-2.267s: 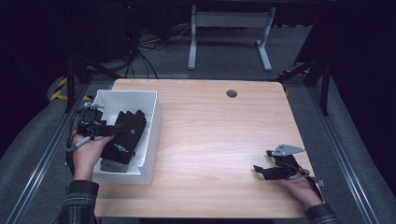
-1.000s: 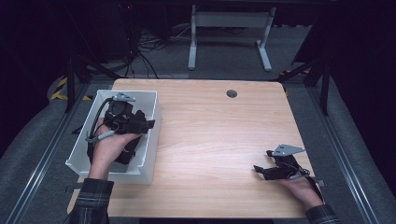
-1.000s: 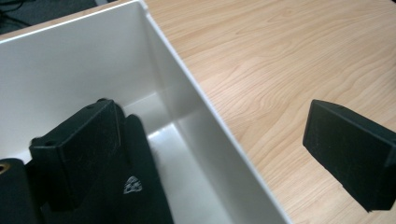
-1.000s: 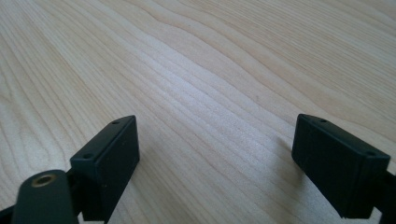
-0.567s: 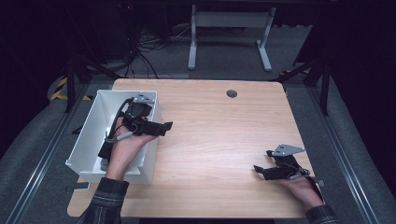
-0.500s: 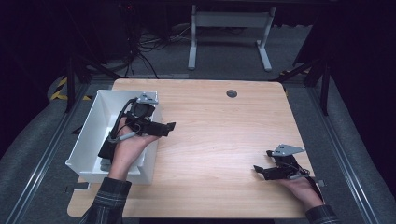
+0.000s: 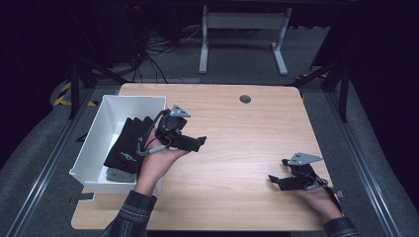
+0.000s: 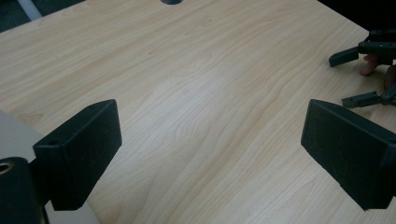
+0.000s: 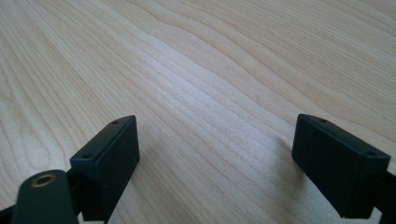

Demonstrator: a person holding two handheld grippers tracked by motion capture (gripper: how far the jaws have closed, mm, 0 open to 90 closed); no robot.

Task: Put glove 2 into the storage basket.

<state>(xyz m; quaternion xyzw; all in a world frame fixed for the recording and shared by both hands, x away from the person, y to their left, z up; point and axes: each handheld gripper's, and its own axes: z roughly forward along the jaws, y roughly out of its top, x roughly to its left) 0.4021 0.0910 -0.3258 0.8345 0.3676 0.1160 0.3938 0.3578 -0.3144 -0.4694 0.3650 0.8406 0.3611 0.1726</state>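
A white bin (image 7: 95, 132) stands at the table's left edge with a black glove (image 7: 127, 146) lying in it on top of a grey item (image 7: 117, 174). My left gripper (image 7: 197, 143) is held just right of the bin, over the wood, pointing right. Its jaws stand wide open with nothing between them, as the left gripper view (image 8: 210, 149) confirms. My right gripper (image 7: 275, 181) rests low on the table near the front right, open and empty, with bare wood between its jaws (image 9: 215, 158). The left gripper view also shows the right gripper (image 8: 343, 79) farther off.
The wooden table (image 7: 237, 133) has a round dark grommet hole (image 7: 245, 98) near its far edge. Beyond the table are a white desk frame (image 7: 242, 29) and cables on a dark floor. Metal rails run along both sides.
My left gripper came up out of the bin and swung right over the table, open and empty. The black glove stayed in the bin. The right gripper has not moved.
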